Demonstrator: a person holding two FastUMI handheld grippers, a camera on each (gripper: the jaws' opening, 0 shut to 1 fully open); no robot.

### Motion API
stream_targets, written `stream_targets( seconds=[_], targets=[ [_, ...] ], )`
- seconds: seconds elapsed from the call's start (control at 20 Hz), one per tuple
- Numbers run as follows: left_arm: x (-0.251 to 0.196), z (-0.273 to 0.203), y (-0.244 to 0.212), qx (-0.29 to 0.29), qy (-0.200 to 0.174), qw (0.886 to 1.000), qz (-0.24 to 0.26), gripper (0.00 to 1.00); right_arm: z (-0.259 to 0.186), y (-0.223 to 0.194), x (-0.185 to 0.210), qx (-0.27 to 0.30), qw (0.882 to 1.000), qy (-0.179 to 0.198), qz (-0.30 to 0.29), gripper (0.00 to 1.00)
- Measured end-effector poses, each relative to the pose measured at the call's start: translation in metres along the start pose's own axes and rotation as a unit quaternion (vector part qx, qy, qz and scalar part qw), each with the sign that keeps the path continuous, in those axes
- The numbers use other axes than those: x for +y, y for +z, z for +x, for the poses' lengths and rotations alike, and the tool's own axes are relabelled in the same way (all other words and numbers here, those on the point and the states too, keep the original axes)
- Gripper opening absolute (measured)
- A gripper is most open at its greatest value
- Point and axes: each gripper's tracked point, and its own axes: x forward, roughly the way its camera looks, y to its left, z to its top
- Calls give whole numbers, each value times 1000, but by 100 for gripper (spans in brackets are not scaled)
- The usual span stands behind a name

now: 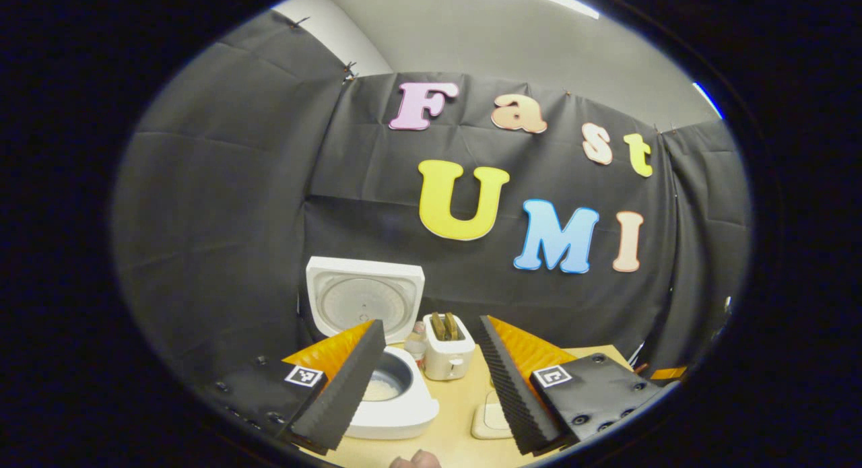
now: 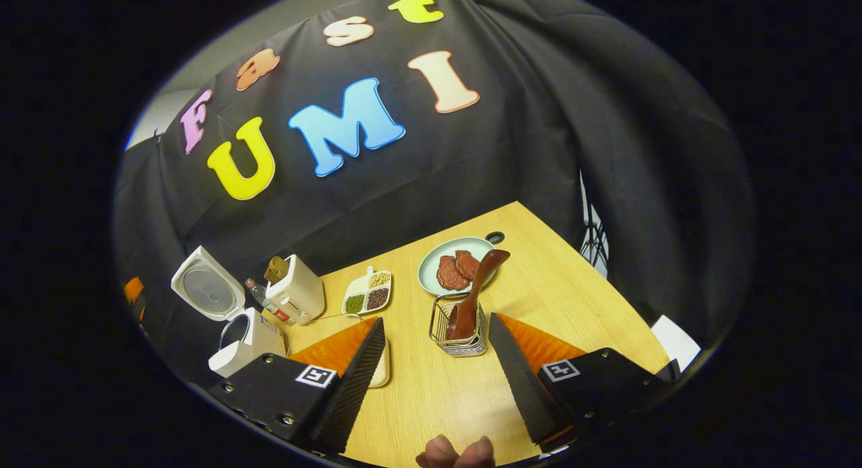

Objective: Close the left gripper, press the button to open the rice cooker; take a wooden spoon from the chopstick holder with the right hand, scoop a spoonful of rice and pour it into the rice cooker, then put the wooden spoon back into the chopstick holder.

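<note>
The table [image 2: 539, 299] carries everything, and the rice cooker [image 1: 397, 394] serves as the landmark. It sits at the table's left end with its lid [image 1: 363, 303] swung up and standing open behind the pot, so the button step looks done; a pale layer lies in the bottom of the pot, which may be rice.

The left gripper [image 1: 431, 380] hangs above the table edge with its jaws spread wide and nothing between them, one finger crossing in front of the cooker's left side. The right gripper [image 2: 438, 380] is likewise wide open and empty, held back from the table and well to the right of the cooker, probably so the whole work area stays in sight.

Just right of the cooker stands a white toaster [image 1: 448, 353] with slices in its slots, a small bottle [image 2: 259, 296] squeezed between the two. Farther right lie a divided dish of beans and grains [image 2: 367, 294], then a plate [image 2: 431, 262] with reddish patties.

The wooden spoon [image 2: 475, 293] stands bowl-down in the wire chopstick holder [image 2: 459, 333], far right of the cooker, its handle leaning over the plate. I judge the plate is the nearest thing to bump.
</note>
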Motion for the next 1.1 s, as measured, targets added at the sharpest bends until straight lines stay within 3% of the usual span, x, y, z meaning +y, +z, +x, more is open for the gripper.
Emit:
stream_targets(
  seconds=[0.15, 0.25, 0.45, 0.6, 0.7, 0.75, 0.95, 1.0, 1.05, 1.1],
  targets=[
    [40, 38, 14, -12, -2, 1000, -3, 97, -32, -1, 33, -27, 998, -18, -47, 95],
    [60, 68, 29, -21, 2, 1000, -11, 94, -49, 2, 49, -44, 996, -36, -69, 95],
    [86, 132, 57, -42, 18, 999, -28, 97, -68, -7, 75, -29, 992, -45, -113, 96],
    [101, 173, 68, -55, 30, 997, -35, 94, -79, -5, 87, -28, 992, -47, -114, 96],
    [106, 205, 70, -51, 41, 997, -31, 100, -85, -7, 90, -23, 992, -50, -117, 96],
    [107, 226, 72, -49, 44, 997, -27, 94, -87, -8, 90, -21, 991, -54, -121, 96],
    [113, 286, 51, -20, 56, 998, -9, 94, -97, -13, 92, -14, 987, -63, -148, 96],
    [114, 297, 41, -9, 58, 998, -6, 100, -98, -11, 90, -13, 985, -66, -156, 96],
    [117, 304, 31, 3, 62, 998, -2, 94, -99, -7, 91, -16, 984, -67, -162, 96],
    [121, 310, 21, 18, 69, 997, 1, 94, -98, -5, 93, -17, 984, -66, -164, 96]
  ],
)
